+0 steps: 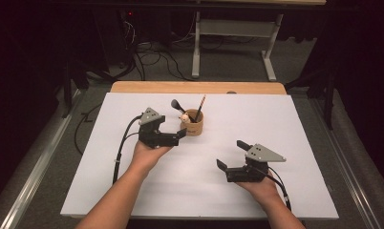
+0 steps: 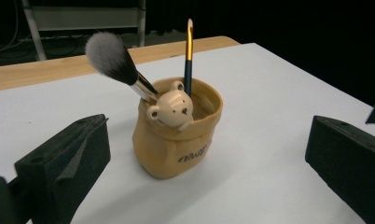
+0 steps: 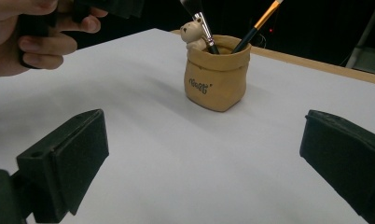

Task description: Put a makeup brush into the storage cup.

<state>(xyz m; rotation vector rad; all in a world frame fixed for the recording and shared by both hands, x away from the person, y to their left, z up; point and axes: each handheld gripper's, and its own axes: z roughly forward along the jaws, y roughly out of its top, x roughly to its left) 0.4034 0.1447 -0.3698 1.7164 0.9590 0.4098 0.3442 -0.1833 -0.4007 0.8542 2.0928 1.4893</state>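
Observation:
A tan sack-shaped pot (image 1: 192, 125) with a small bear figure (image 2: 172, 110) on its rim stands on the white board (image 1: 276, 124). In it lean a fluffy makeup brush (image 2: 110, 57) and a thin dark brush with a gold ferrule (image 2: 189, 51). My left gripper (image 1: 176, 130) sits just left of the pot, open, the pot (image 2: 176, 140) standing a little ahead between its jaws and apart from them. My right gripper (image 1: 230, 153) rests nearer the front at the right, open and holding nothing, facing the pot (image 3: 217, 72) from farther off.
The white board lies on a wooden table whose far edge (image 1: 195, 87) shows behind it. Beyond stand a metal table frame (image 1: 233, 43) and cables (image 1: 152, 57) on the floor. The left hand (image 3: 31, 32) appears at the top left of the right gripper view.

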